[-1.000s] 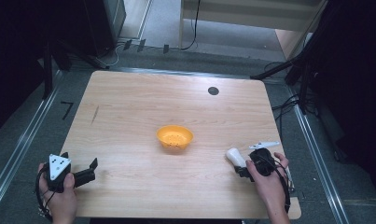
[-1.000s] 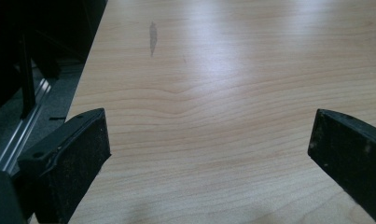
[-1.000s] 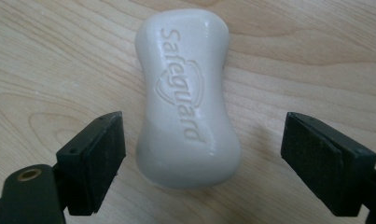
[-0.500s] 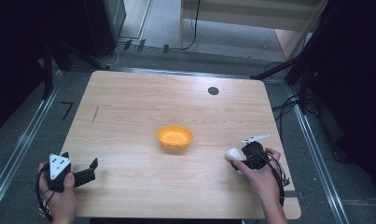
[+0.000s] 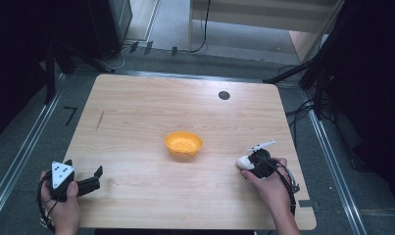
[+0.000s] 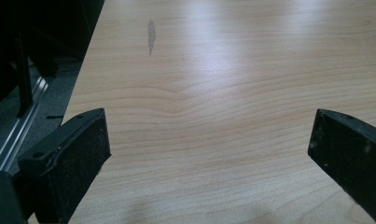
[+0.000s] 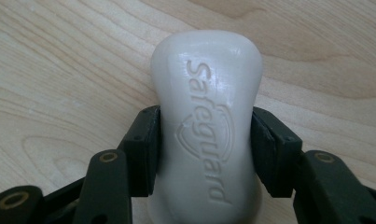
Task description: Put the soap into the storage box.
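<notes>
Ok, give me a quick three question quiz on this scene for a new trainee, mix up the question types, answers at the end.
1. True or false: the left gripper is clamped on the orange bowl.
2. Multiple choice: what sits between the jaws of the right gripper? A) a white soap bar B) a sponge C) a spoon
3. Fill in the missing word: the soap bar carries the embossed word ____.

Key
1. False. Its jaws stand wide apart over bare table, well away from the bowl.
2. A. The jaws press on both sides of the bar.
3. Safeguard.
</notes>
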The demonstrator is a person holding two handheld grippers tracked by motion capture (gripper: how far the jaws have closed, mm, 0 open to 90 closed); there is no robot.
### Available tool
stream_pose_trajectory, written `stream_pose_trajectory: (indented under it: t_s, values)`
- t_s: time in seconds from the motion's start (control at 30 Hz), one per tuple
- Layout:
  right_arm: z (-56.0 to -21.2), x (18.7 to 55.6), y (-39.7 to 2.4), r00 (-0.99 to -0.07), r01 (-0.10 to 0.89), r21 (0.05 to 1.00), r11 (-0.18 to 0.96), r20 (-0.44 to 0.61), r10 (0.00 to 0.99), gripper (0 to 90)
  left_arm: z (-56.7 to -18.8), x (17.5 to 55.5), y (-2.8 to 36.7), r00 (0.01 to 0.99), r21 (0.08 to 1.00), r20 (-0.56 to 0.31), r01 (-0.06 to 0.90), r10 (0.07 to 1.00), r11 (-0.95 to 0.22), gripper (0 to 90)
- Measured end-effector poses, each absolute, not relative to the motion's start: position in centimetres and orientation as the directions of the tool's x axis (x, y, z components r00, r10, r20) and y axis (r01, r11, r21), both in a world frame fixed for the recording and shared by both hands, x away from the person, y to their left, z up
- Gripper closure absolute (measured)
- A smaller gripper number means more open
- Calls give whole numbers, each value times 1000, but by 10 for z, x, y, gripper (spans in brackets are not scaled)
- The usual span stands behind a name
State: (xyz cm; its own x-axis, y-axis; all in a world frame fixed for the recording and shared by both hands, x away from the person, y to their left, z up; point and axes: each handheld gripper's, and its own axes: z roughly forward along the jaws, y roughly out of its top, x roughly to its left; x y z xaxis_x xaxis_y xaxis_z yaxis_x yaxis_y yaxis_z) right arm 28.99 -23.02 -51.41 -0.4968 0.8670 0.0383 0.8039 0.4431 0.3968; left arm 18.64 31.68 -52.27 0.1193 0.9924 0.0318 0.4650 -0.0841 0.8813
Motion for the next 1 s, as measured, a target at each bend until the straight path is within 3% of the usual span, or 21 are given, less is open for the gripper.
stream_pose_trajectory:
  t_s: [0.6, 1.0]
  values:
    - [-513, 290, -228, -485, 819, 370, 439, 38, 873, 495, -523, 187, 317, 122, 880, 17, 470, 992, -73, 0]
    - [-515, 290, -239, -517, 794, 427, 434, 96, 851, 505, -523, 186, 316, 111, 883, 32, 463, 993, -80, 0]
